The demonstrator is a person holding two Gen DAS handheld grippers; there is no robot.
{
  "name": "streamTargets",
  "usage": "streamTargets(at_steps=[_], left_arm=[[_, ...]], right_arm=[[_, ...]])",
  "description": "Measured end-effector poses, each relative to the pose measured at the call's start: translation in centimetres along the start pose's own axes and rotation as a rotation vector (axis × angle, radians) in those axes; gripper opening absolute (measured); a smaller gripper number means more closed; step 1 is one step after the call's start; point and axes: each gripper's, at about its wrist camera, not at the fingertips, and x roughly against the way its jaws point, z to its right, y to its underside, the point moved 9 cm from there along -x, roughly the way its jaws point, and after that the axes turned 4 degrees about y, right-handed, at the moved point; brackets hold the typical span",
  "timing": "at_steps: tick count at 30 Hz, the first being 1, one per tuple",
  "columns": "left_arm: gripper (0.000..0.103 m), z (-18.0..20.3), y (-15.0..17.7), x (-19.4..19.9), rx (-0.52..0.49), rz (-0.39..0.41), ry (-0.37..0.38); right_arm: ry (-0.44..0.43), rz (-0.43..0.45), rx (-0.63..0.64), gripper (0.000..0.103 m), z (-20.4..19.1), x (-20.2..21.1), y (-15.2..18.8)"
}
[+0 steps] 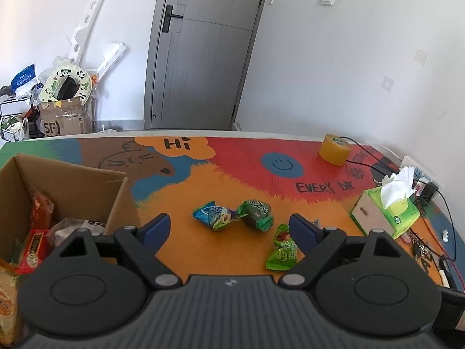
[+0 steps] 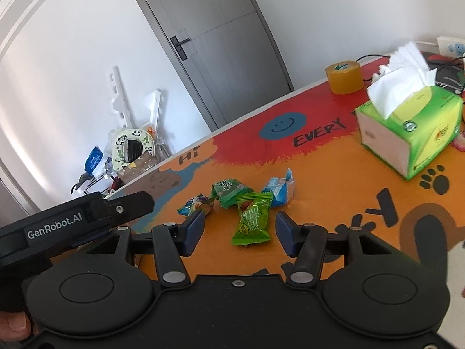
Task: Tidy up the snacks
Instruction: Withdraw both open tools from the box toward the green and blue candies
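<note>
Lying loose on the worktop (image 2: 334, 180), the light-green snack packet (image 2: 252, 221) sits just ahead of the right gripper (image 2: 237, 232), between its half-open, empty jaws. Two more packets (image 1: 232, 214) lie ahead of the left gripper (image 1: 229, 228), spread wide and empty, beside the cardboard box (image 1: 66, 180).

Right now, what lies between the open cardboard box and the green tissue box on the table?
In the left wrist view, three wrapped snacks: a blue-green packet, a dark green packet and a bright green packet, between the cardboard box and tissue box.
</note>
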Motion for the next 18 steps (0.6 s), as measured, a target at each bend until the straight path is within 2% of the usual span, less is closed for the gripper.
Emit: streamTargets(at_steps=[4, 8, 16, 18], left_arm=[[0.084, -0.3, -0.1, -0.9, 0.014, -0.003, -0.027], [0.074, -0.5, -0.2, -2.1, 0.027, -0.024, -0.039], [0.073, -0.6, -0.7, -3.9, 0.047, -0.030, -0.059], [0.073, -0.6, -0.7, -4.5, 0.053, -0.033, -0.066]], right_arm=[[0.006, -0.020, -0.005, 0.055, 0.3, -1.2, -0.1], [0.012, -0.045, -0.007, 0.055, 0.4, -2.4, -0.1], [0.017, -0.094, -0.009, 0.054, 0.9, -5.0, 0.1], [0.013, -0.111, -0.010, 0.043, 1.2, -5.7, 0.4]])
